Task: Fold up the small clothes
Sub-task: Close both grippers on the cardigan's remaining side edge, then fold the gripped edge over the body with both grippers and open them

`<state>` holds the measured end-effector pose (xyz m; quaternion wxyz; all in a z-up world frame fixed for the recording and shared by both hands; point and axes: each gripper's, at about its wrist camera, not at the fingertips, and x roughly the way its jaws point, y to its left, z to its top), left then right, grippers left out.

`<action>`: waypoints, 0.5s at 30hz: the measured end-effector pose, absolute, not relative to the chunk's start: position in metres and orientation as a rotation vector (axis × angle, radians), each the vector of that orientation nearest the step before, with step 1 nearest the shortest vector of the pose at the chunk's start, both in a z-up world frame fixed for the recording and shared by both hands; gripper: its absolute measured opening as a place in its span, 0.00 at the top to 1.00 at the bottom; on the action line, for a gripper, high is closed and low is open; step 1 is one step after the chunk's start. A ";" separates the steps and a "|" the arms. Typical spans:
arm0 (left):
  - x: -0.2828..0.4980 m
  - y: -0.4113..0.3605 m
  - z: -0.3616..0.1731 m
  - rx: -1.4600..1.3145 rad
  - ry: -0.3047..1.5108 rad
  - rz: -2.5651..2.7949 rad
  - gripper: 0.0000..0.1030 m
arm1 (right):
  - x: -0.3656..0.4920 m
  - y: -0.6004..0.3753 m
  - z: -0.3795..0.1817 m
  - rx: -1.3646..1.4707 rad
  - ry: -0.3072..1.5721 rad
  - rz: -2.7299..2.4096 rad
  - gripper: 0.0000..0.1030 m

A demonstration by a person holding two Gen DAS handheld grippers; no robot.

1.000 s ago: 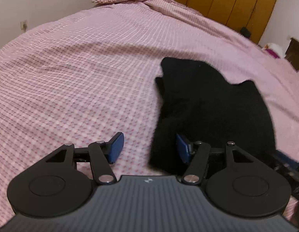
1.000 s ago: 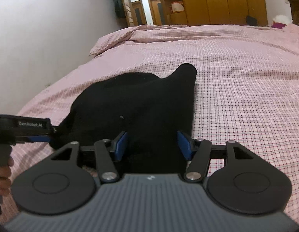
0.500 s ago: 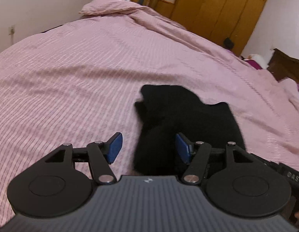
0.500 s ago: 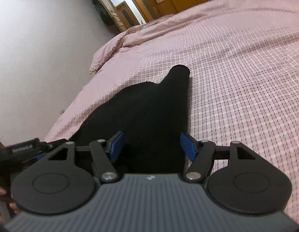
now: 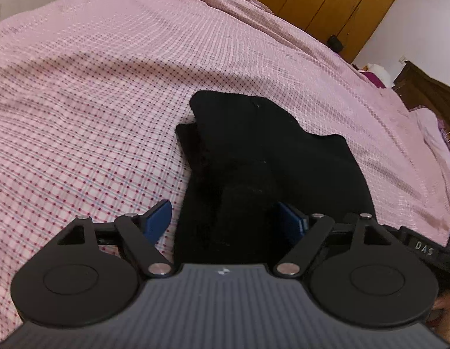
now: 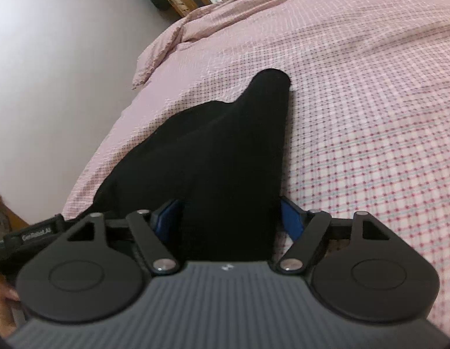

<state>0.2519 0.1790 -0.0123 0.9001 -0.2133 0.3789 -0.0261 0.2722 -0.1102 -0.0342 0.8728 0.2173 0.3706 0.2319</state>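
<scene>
**Step in hand: release at the near edge**

The black garment (image 5: 271, 157) lies partly folded on the pink checked bedspread (image 5: 79, 101). Both the left gripper (image 5: 225, 218) and the right gripper (image 6: 228, 218) straddle the garment's near edge, jaws opening, pads not pressing cloth. Next move, as judged: choose a fresh edge and grip it.

The garment's (image 5: 254, 174) near edge is hidden behind the gripper bodies in both views; its folds are lost in black.
</scene>
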 end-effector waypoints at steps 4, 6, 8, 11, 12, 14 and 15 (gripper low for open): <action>0.253 0.182 -0.016 -0.450 0.779 -0.078 0.19 | 0.275 -0.111 -0.043 0.472 0.748 0.519 0.22; 0.252 0.183 -0.016 -0.464 0.776 -0.094 0.19 | 0.274 -0.114 -0.045 0.487 0.740 0.536 0.22; 0.250 0.183 -0.018 -0.481 0.779 -0.123 0.19 | 0.273 -0.116 -0.047 0.495 0.737 0.559 0.22; 0.252 0.181 -0.024 -0.506 0.780 -0.174 0.19 | 0.270 -0.118 -0.046 0.512 0.747 0.585 0.21; 0.253 0.178 -0.025 -0.517 0.782 -0.190 0.19 | 0.270 -0.118 -0.046 0.512 0.747 0.593 0.19; 0.258 0.177 -0.031 -0.539 0.779 -0.230 0.19 | 0.272 -0.115 -0.045 0.497 0.752 0.609 0.19; 0.260 0.176 -0.033 -0.543 0.773 -0.248 0.19 | 0.271 -0.115 -0.045 0.499 0.757 0.618 0.19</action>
